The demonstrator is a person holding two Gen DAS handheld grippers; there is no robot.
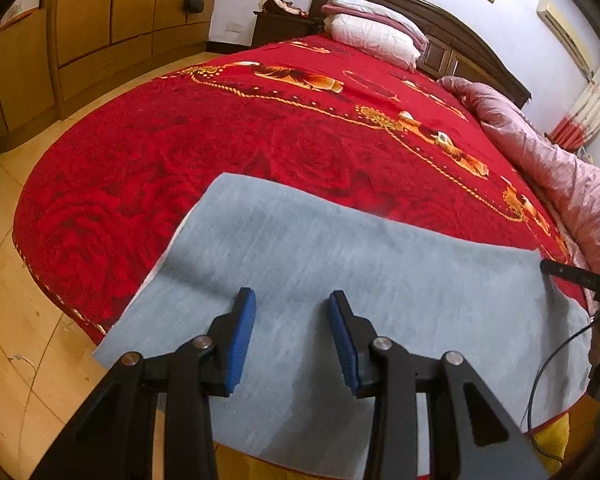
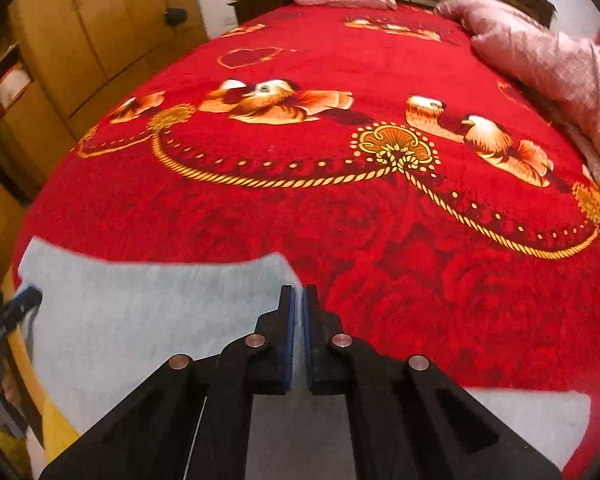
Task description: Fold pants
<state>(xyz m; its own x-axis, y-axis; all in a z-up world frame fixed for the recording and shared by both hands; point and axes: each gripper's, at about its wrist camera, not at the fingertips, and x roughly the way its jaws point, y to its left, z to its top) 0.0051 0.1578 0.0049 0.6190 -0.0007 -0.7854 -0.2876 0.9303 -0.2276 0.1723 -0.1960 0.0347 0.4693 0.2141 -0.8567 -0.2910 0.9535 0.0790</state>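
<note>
The pants point(image 1: 340, 280) are grey-blue and lie flat on the red blanket point(image 1: 220, 140) at the near end of the bed.

Left wrist view: the left gripper point(image 1: 292, 336) hangs over the pants. Its jaws are spread wide with nothing between them. The cloth runs out ahead of the jaws and to both sides. Pillows point(image 1: 372, 32) sit far ahead.

Right wrist view: the right gripper point(image 2: 299, 336) has its jaws pressed almost together. A thin strip of the pants point(image 2: 160, 312) shows between them at the cloth's corner, so it seems to be pinching the edge.

I think a fold is being made. Next, the left jaws should pinch the cloth too, then both lift together.
</note>
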